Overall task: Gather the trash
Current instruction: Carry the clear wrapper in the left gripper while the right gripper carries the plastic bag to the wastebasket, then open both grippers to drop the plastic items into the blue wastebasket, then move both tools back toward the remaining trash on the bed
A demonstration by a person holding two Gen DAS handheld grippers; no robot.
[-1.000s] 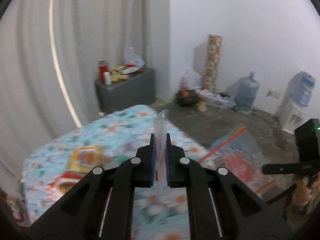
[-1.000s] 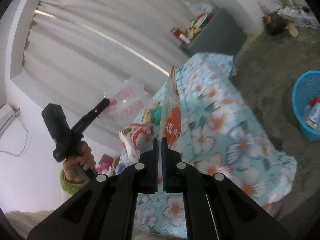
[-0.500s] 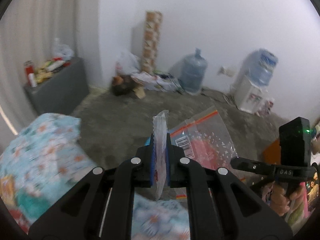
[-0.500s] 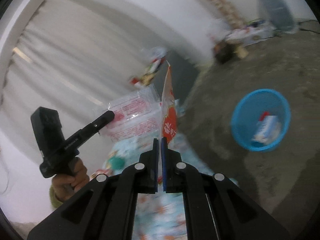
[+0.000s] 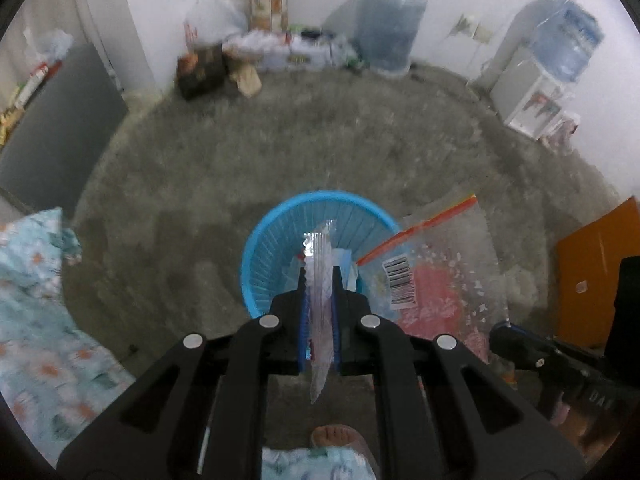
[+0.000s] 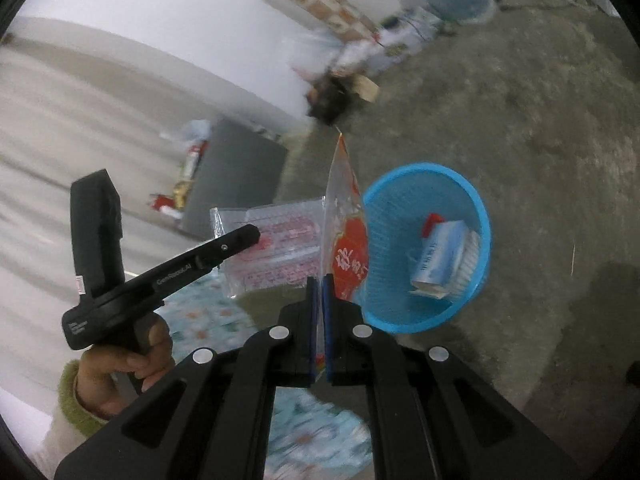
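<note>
The left tool point(image 5: 319, 300) points steeply down at a blue plastic basket point(image 5: 272, 248) on the grey concrete floor point(image 5: 280, 140). Its jaws are pressed onto a clear plastic wrapper point(image 5: 320, 268), seen edge-on in that view. From the right wrist view the same wrapper point(image 6: 276, 248) shows pink printed rows, too blurred to read. The tool body point(image 6: 188, 264) carries white lettering that appears to read "GenRobot.AI". A hand point(image 6: 124, 360) with a green cuff grips its handle.

The right tool point(image 6: 319, 300) is pressed together on a clear zip bag point(image 6: 344, 240) with red print and white characters, not legible. In the left wrist view this bag point(image 5: 436, 272) shows an orange-red closure strip and a white barcode label; its digits are too small to read. The bag hangs beside the basket rim, to the right in that view.

Inside the basket point(image 6: 476, 208) lie a white and blue carton point(image 6: 440, 256) with small dark writing, unreadable, and a red item point(image 6: 430, 224) behind it.

A floral cloth point(image 5: 36, 320) covers the table at the left edge. Against the far wall stand 2 large water bottles: 1 on the floor point(image 5: 390, 20), 1 on a white dispenser point(image 5: 528, 96). A grey cabinet point(image 5: 52, 128) stands at left.
</note>
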